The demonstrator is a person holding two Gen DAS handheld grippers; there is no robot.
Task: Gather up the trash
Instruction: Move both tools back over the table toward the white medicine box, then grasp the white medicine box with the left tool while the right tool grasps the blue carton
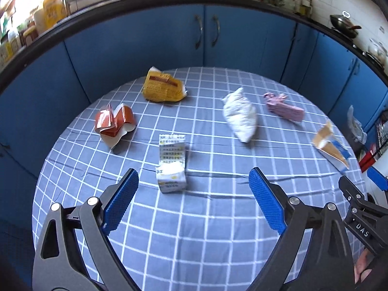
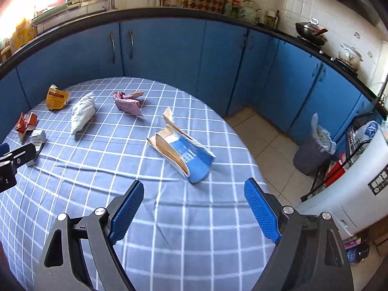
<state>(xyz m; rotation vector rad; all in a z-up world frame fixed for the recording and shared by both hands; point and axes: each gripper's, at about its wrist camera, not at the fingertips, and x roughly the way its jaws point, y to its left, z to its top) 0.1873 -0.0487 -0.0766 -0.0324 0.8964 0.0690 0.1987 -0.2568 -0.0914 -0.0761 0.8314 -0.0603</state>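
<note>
Though the print on the small white and yellow carton (image 1: 171, 163) is too blurred to read and the left gripper (image 2: 4, 167) is cut off at the right view's edge, six crumpled pieces lie spread over the blue checked tablecloth (image 1: 194, 218). Blue cabinets (image 2: 169, 48) curve behind it, and a lined grey bin (image 2: 312, 150) stands on the floor past its right edge. Both the left gripper (image 1: 194, 181) and right gripper (image 2: 192, 192) hover wide apart and empty, the torn blue and brown carton (image 2: 184, 152) just ahead of the right.

Blue cabinets (image 2: 169, 48) under a black countertop (image 2: 242, 21), white-tiled wall (image 2: 303, 4), pale tiled floor (image 2: 264, 135).
</note>
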